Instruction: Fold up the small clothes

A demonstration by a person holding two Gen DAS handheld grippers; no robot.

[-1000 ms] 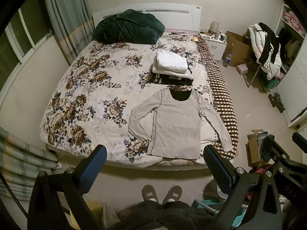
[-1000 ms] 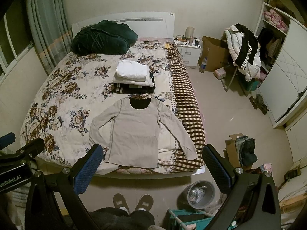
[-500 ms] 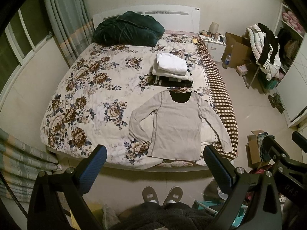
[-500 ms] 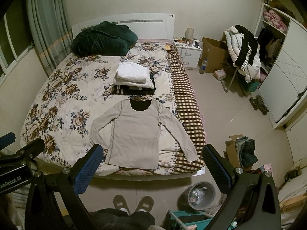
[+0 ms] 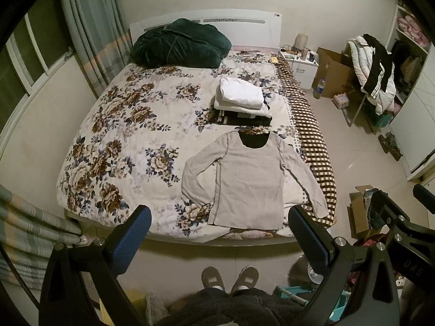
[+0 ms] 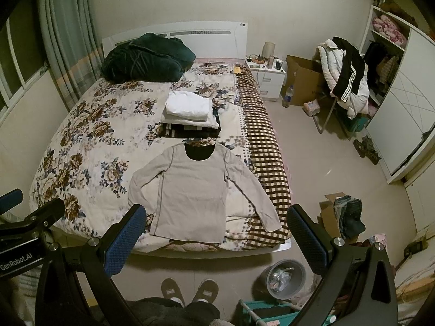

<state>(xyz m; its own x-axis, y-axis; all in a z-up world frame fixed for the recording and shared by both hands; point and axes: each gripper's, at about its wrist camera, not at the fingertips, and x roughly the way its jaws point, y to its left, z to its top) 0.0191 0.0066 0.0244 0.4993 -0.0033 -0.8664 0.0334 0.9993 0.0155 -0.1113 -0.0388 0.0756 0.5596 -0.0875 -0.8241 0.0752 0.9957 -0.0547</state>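
Flat, beige long-sleeve top [image 5: 246, 179], sleeves spread

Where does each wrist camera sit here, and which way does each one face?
Left wrist: behind the open left gripper, high at the bed's foot, facing the headboard; slippered feet show below.
Right wrist: behind the open right gripper, slightly rightward; more floor, a bin and the same feet.
Shared: bed, beige long-sleeve shirt spread flat, folded stack.
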